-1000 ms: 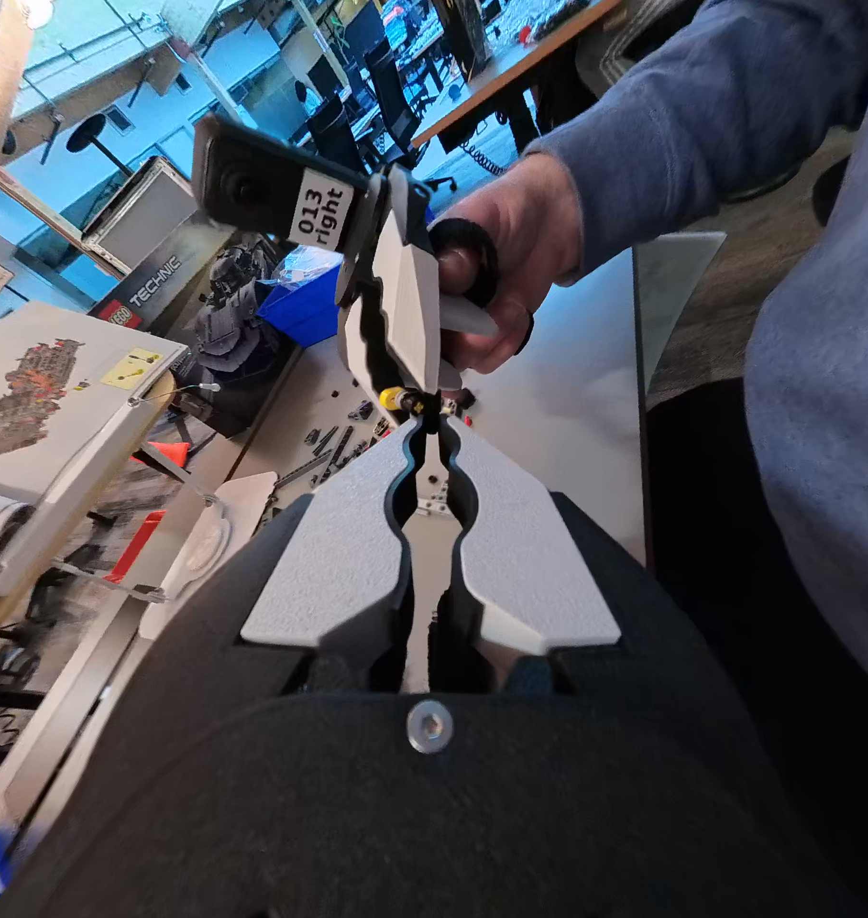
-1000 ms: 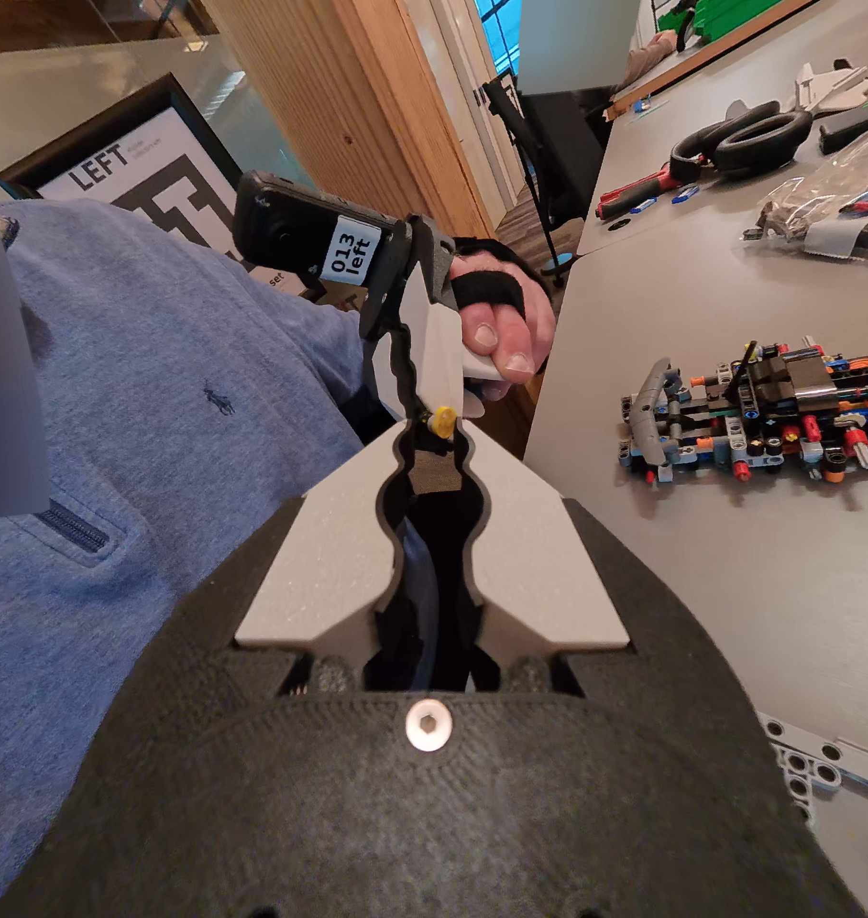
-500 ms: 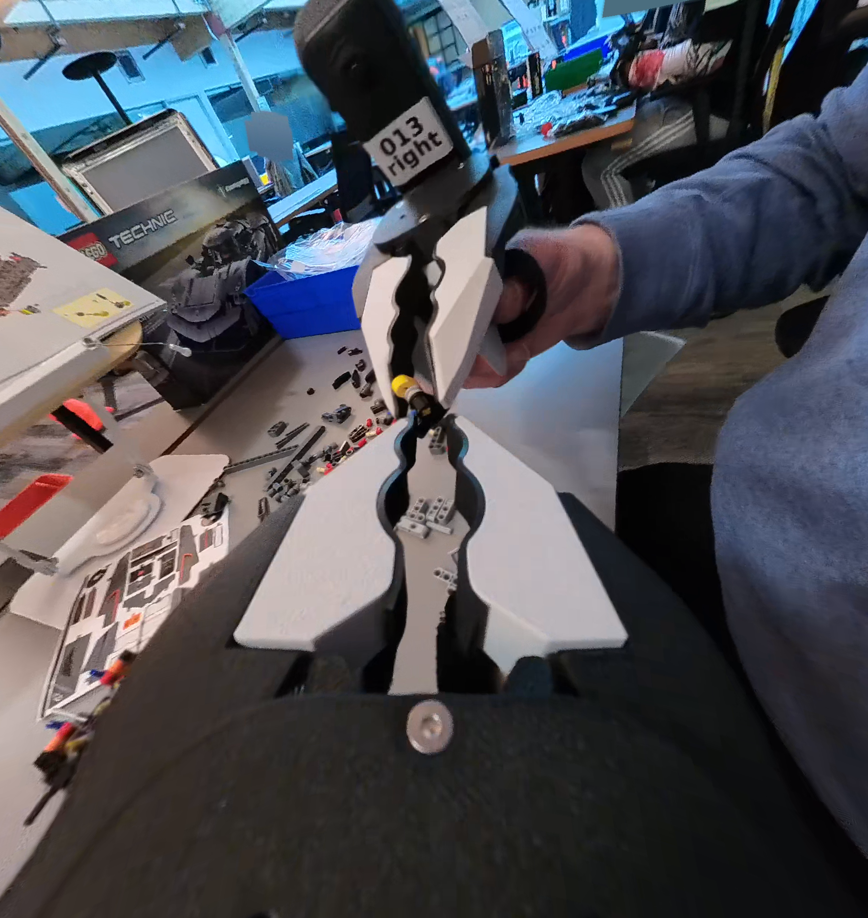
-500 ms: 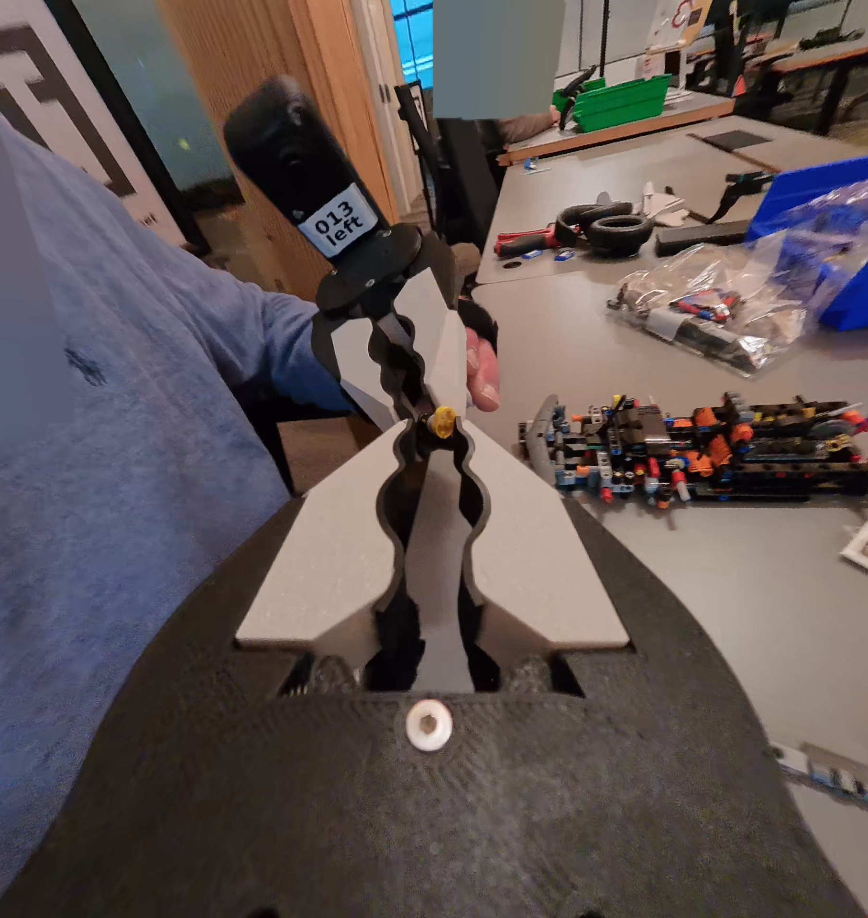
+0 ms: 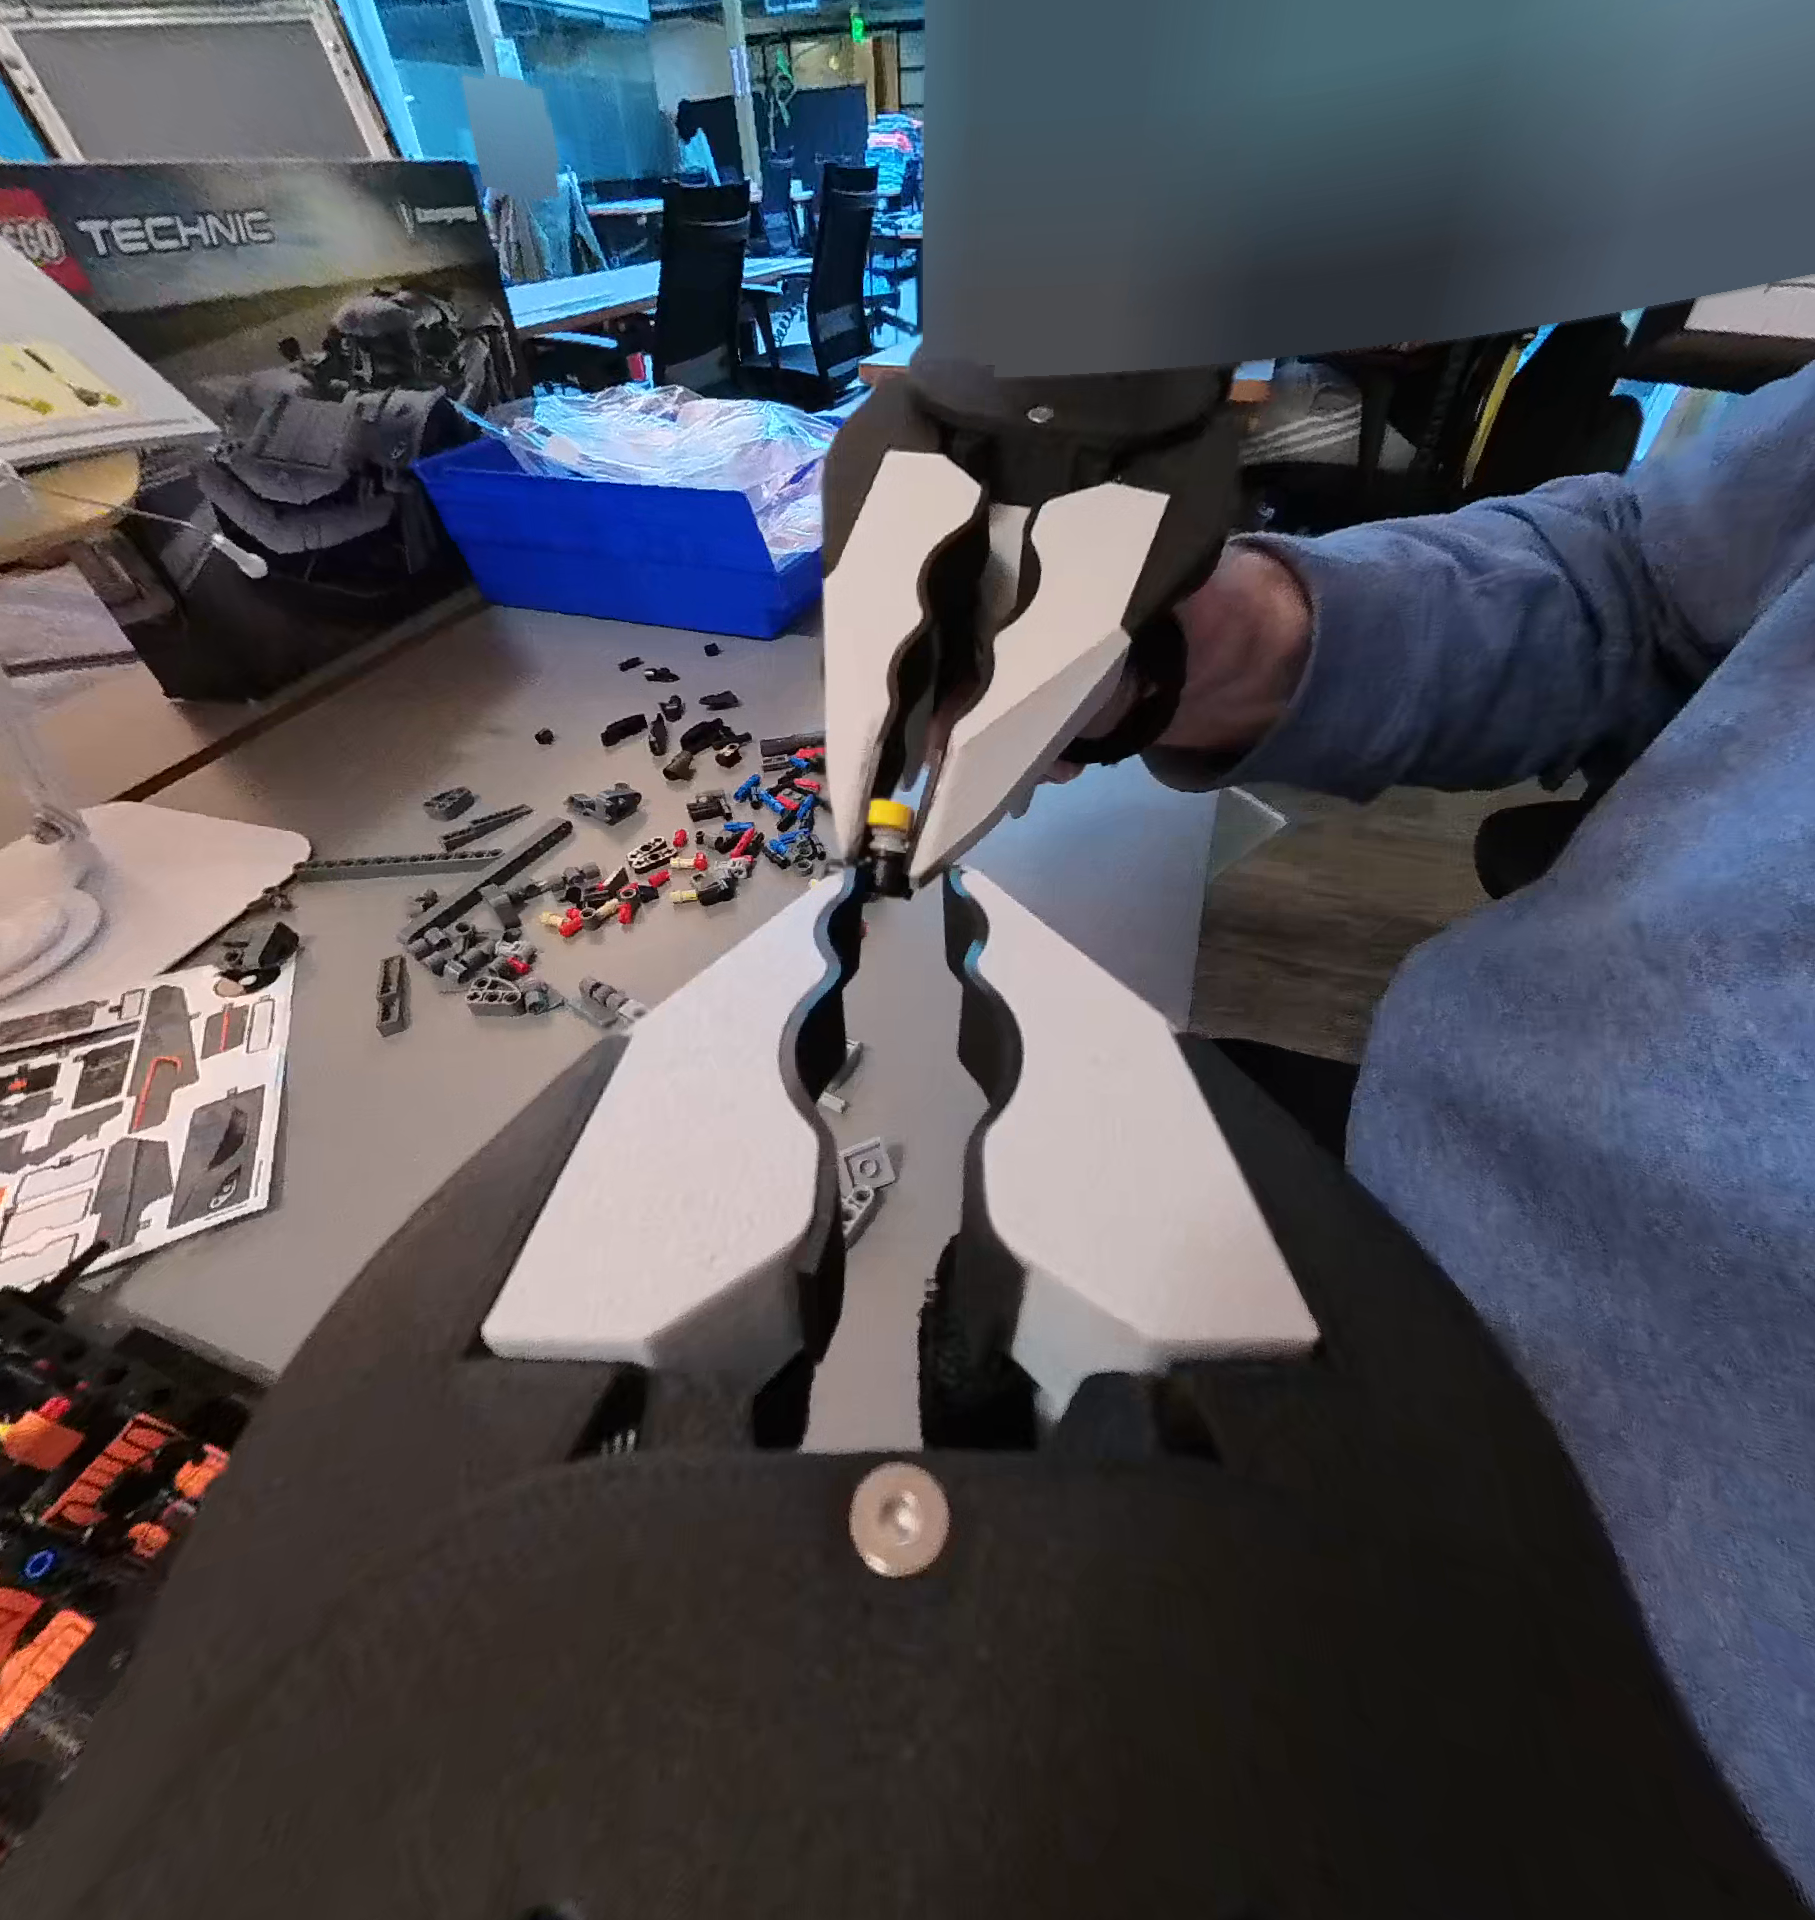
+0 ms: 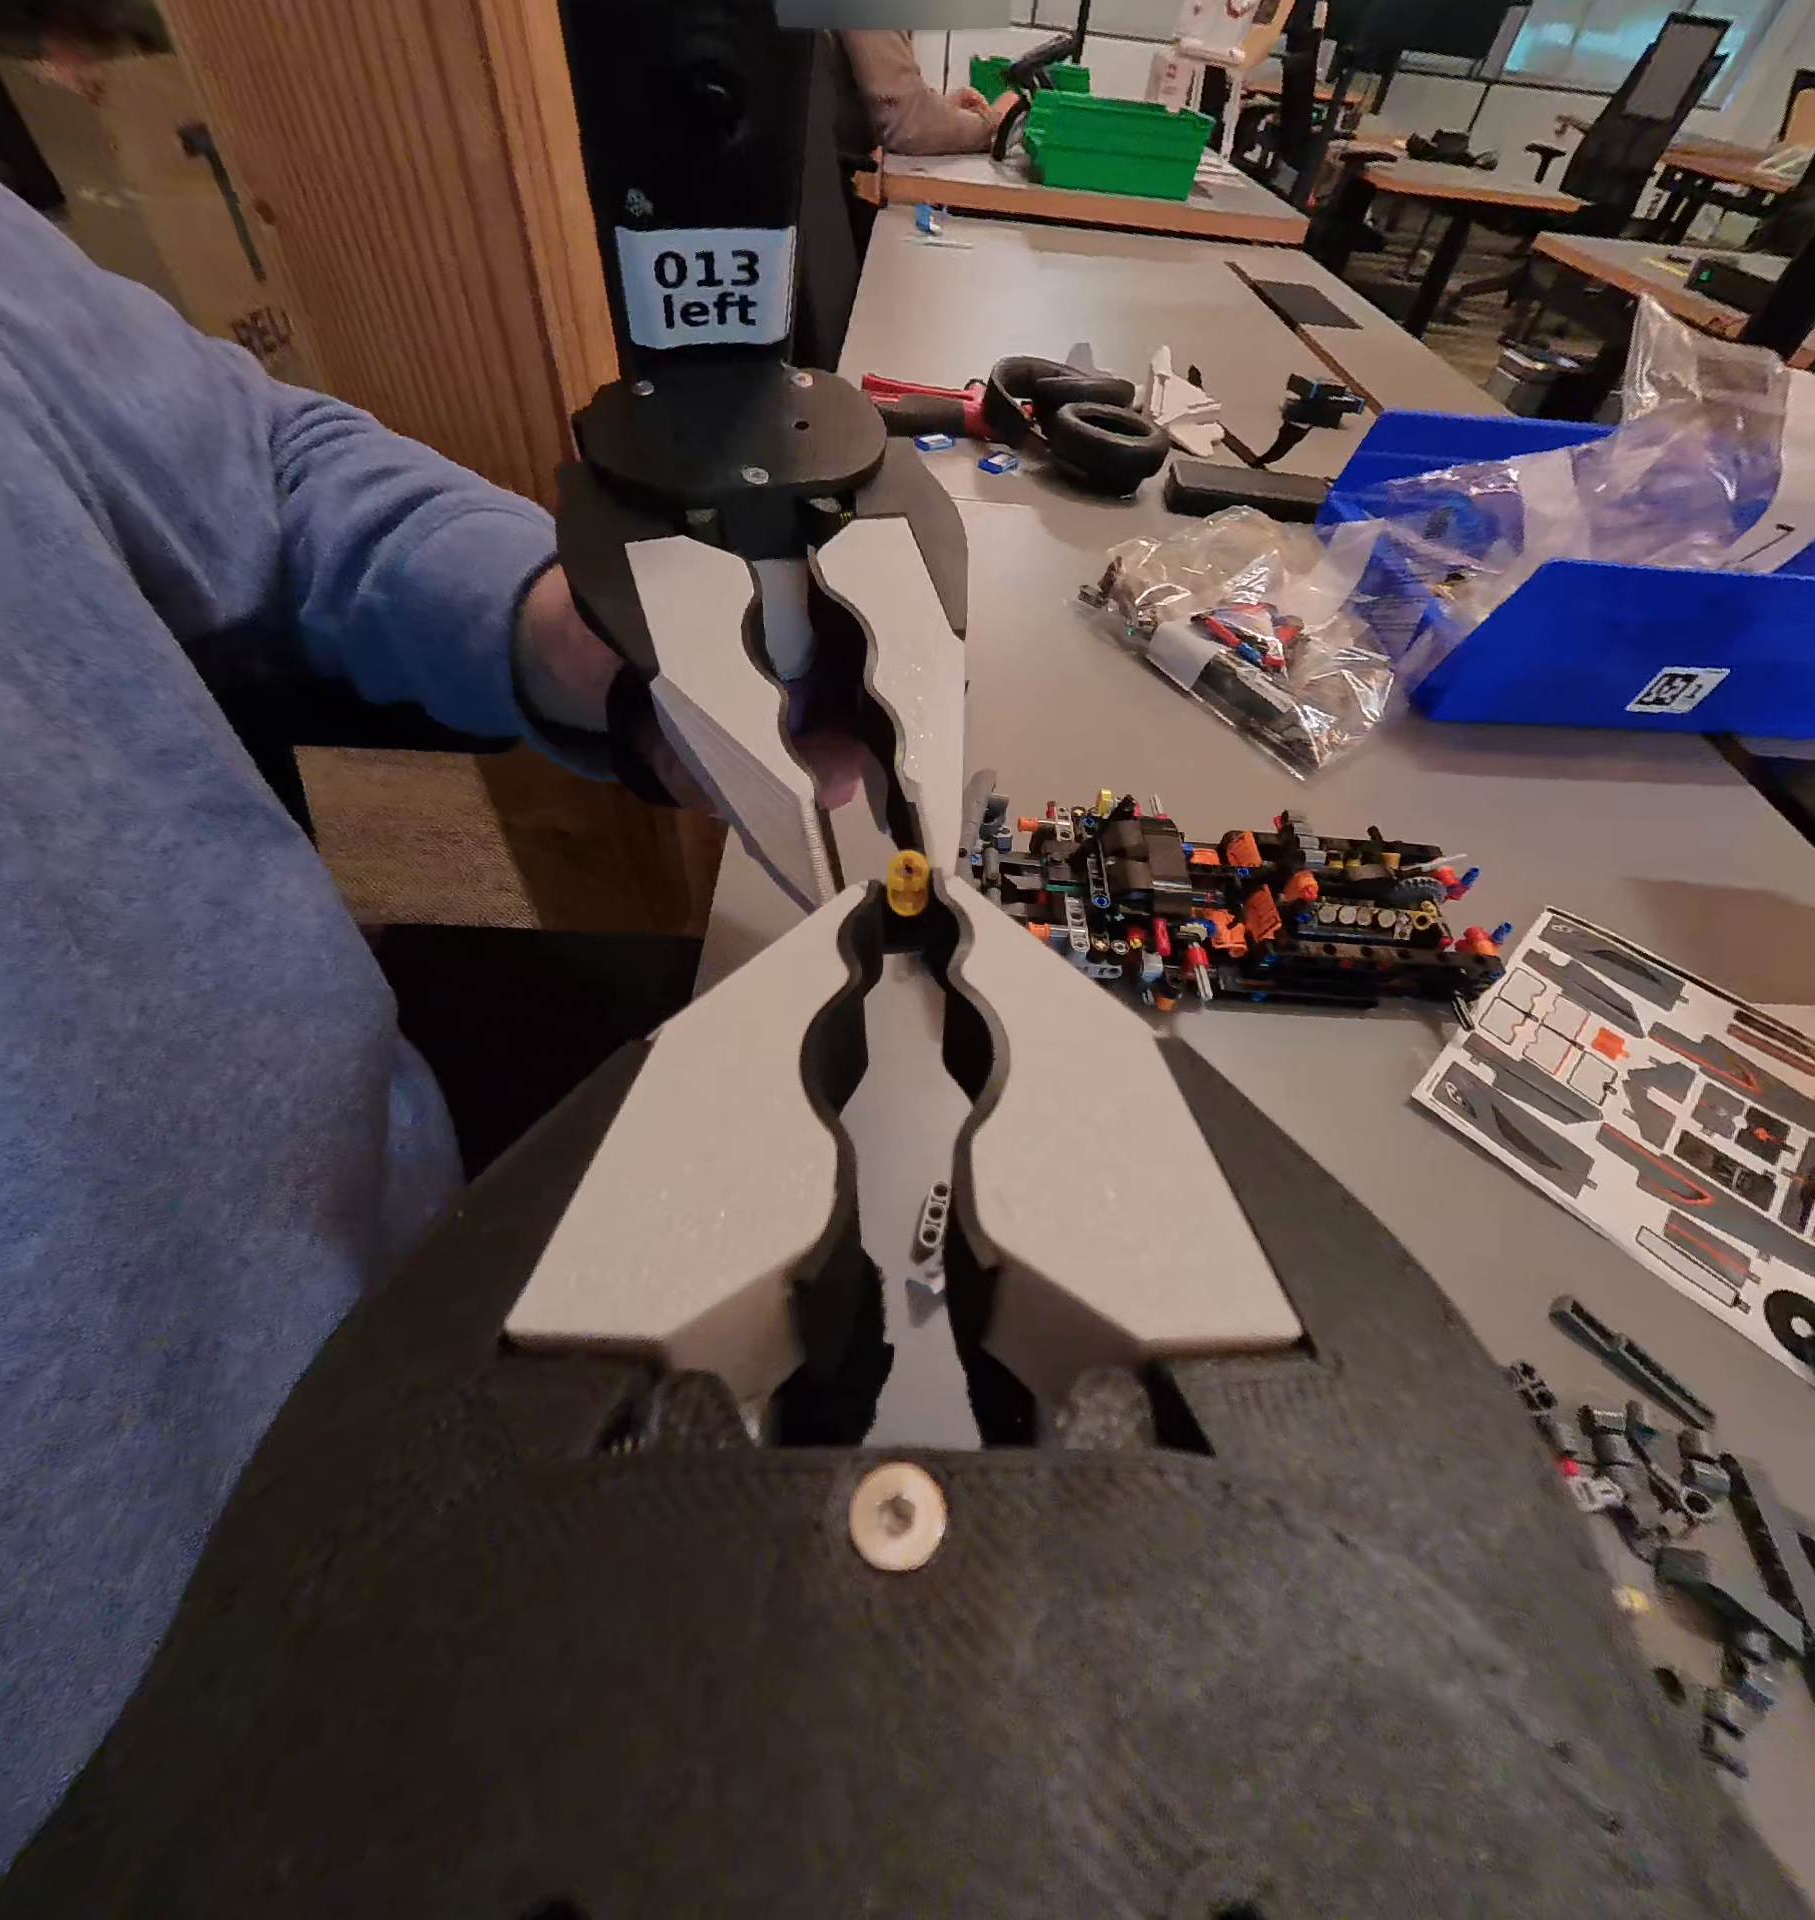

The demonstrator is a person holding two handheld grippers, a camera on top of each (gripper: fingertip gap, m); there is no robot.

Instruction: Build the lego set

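the small yellow-and-black lego piece [image 5: 887, 844] sits in the air above the grey table [image 5: 383, 1122], pinched at the tips of the right gripper [image 5: 895, 831], whose jaws are closed narrowly on it. in the right wrist view the same piece [image 6: 907, 883] shows its yellow end between the tips. the left gripper [image 5: 898, 883] meets it nose to nose, its jaws a little apart; its left tip seems to touch the black end of the piece, but i cannot tell if it grips.

beyond the piece lies a scatter of loose lego parts [image 5: 622, 862], black, grey, red and blue. a sticker sheet [image 5: 103, 1101] lies left of them, and a blue bin [image 5: 622, 540] with clear plastic bags stands farther back beside the set's box [image 5: 259, 312]. the half-built lego chassis [image 6: 1235, 914] lies on the table near the grippers, with a bag of parts [image 6: 1235, 644] behind it.
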